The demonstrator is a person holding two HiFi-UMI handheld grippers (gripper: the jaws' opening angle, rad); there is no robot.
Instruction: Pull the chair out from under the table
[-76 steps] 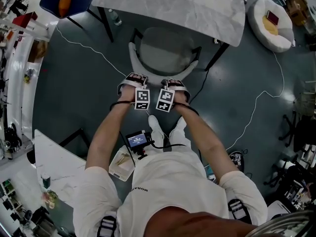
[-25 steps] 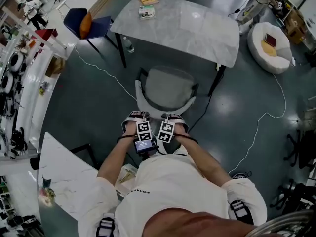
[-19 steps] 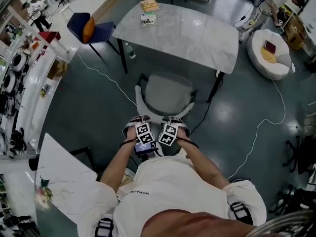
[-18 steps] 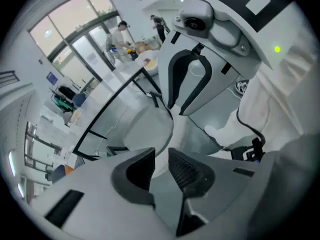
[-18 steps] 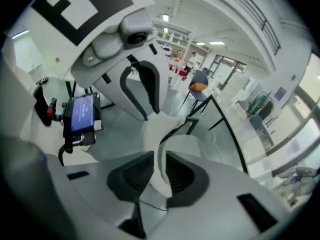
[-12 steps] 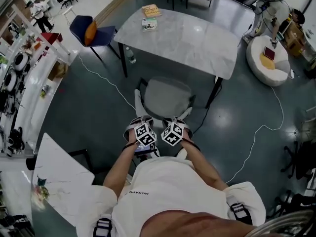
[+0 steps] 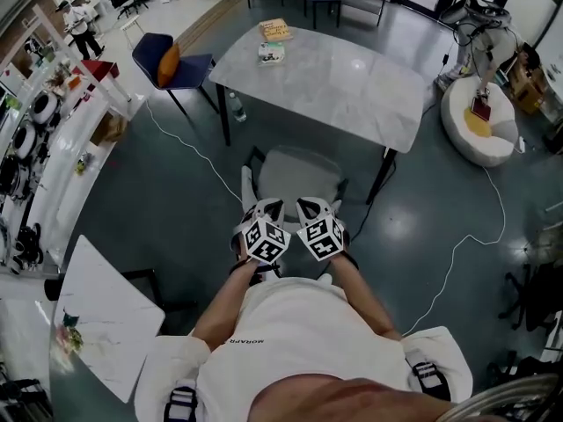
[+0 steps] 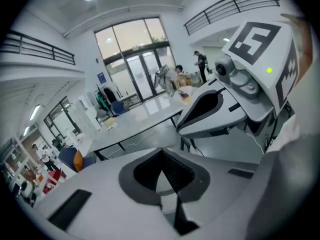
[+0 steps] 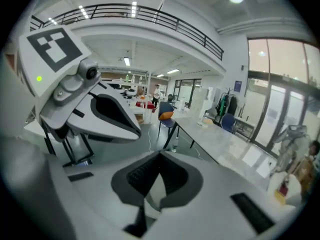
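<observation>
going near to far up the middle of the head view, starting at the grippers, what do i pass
left gripper and right gripper side by side, both shut and empty → grey chair → marble table → books at its far corner

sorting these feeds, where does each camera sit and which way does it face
Head view: on the head, steeply down at chair and table; torso, arms, left gripper, right gripper.
Left gripper view: on left gripper, across the room over its shut jaws; right gripper alongside.
Right gripper view: mirrored; left gripper alongside.
Shared: all see the table.
</observation>
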